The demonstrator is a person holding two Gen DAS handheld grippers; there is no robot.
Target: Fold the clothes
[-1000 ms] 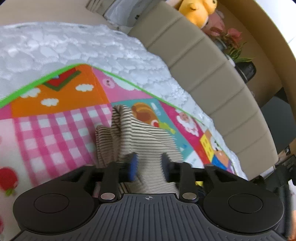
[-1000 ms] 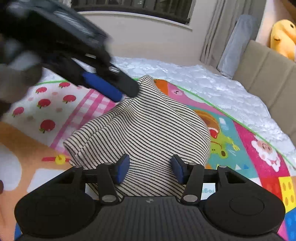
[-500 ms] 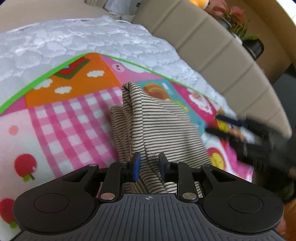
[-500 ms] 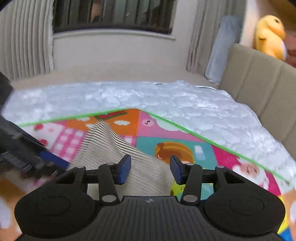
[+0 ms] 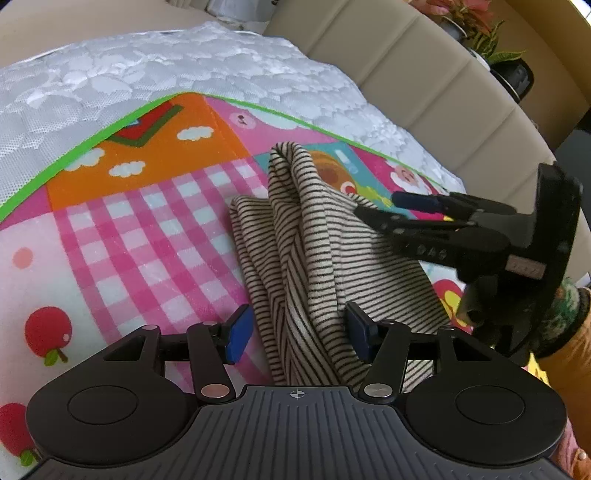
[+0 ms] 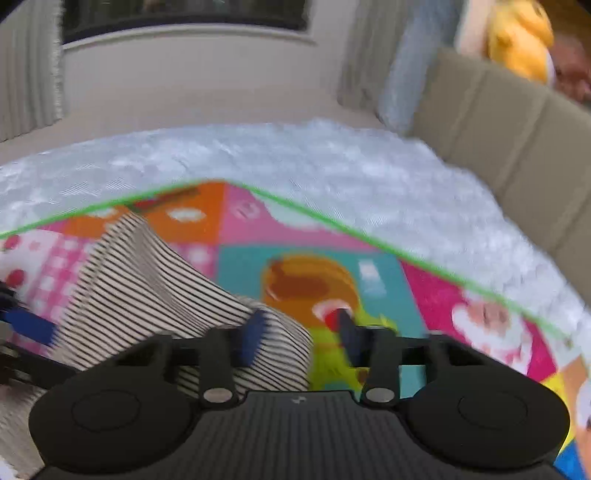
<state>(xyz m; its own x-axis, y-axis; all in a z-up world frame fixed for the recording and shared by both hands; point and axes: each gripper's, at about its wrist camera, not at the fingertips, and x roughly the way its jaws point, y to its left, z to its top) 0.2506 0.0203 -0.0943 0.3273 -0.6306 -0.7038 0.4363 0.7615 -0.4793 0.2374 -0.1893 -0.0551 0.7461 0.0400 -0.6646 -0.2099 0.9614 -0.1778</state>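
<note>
A cream garment with thin dark stripes lies bunched in folds on a colourful play mat. My left gripper is open, its blue pads on either side of the garment's near folds. My right gripper reaches in from the right over the garment, fingers apart. In the blurred right wrist view the right gripper is open, with the garment to its left and under its left finger. The left gripper's blue pad shows at the left edge.
The mat lies on a white quilted mattress. A beige padded headboard runs along the far right. A potted plant and a yellow plush toy sit behind it.
My left gripper has opened from nearly shut around the garment folds. My right gripper has swung right, off the garment's middle, and now sits at its right edge.
</note>
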